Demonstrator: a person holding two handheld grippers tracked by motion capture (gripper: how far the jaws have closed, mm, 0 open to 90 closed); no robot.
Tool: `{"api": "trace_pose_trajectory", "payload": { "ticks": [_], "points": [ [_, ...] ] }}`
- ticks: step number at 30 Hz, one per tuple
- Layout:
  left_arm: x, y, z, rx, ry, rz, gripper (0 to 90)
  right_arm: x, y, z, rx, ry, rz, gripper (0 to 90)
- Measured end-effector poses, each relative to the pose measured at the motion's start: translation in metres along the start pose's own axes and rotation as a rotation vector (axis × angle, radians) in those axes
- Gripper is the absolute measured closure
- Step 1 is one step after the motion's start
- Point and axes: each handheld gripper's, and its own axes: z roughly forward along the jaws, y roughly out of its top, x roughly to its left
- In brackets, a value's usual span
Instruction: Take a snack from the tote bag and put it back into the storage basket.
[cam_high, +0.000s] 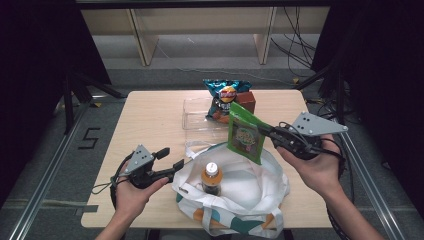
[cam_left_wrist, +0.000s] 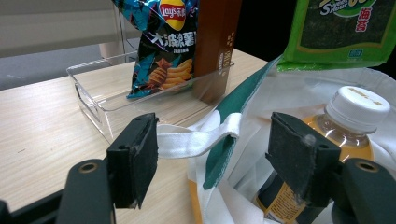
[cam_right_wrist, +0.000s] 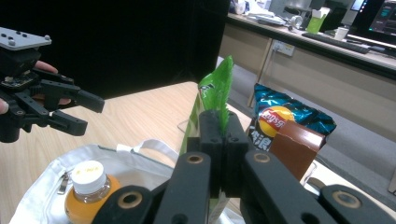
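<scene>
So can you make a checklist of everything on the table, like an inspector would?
Surface: pale wooden table, bare at its left side.
Job's things: green snack packet held above the white tote bag; an orange drink bottle stands inside the bag.
Clutter: clear tray holding a blue chip bag and a brown box.
Grippers: right gripper shut on the packet's edge; left gripper open, jaws either side of the bag's handle.
Cables: black cable trailing from the left gripper; more cables on the floor.
Surroundings: wooden shelving behind, dark screens at both sides.
</scene>
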Motion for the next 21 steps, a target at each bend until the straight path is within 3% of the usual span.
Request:
{"api": "trace_pose_trajectory", "payload": {
  "ticks": [4, 6, 9, 10, 12, 16, 21],
  "points": [
    [0.0002, -0.0003, 0.0005, 0.002, -0.002, 0.002, 32.7, -0.0012, -0.0015, 0.0019, -0.008, 0.007, 0.001, 90.0],
    [0.0001, -0.0001, 0.0006, 0.002, -0.003, 0.003, 32.7, 0.0006, -0.0019, 0.0025, 0.009, 0.026, 0.034, 90.0],
    [0.0006, 0.0001, 0.0004, 0.001, -0.001, 0.004, 32.7, -0.0001, -0.0013, 0.0026, 0.008, 0.013, 0.021, 90.0],
    [0.0005, 0.0001, 0.0003, 0.001, 0.001, 0.001, 32.7, -0.0026, -0.0009, 0.0039, -0.012, 0.005, -0.01, 90.0],
    [0.0003, 0.0002, 0.0001, 0.0, 0.002, 0.0, 32.7, -0.0017, -0.0003, 0.004, -0.005, 0.007, 0.02, 90.0],
    [0.0004, 0.0004, -0.0001, -0.002, 0.003, -0.002, 32.7, -0.0041, 0.002, 0.0051, -0.017, -0.012, 0.002, 90.0],
    [0.0002, 0.0008, -0.0004, -0.005, 0.001, 0.001, 32.7, -0.0046, 0.0048, 0.0081, -0.017, -0.005, 0.027, 90.0]
  ]
}}
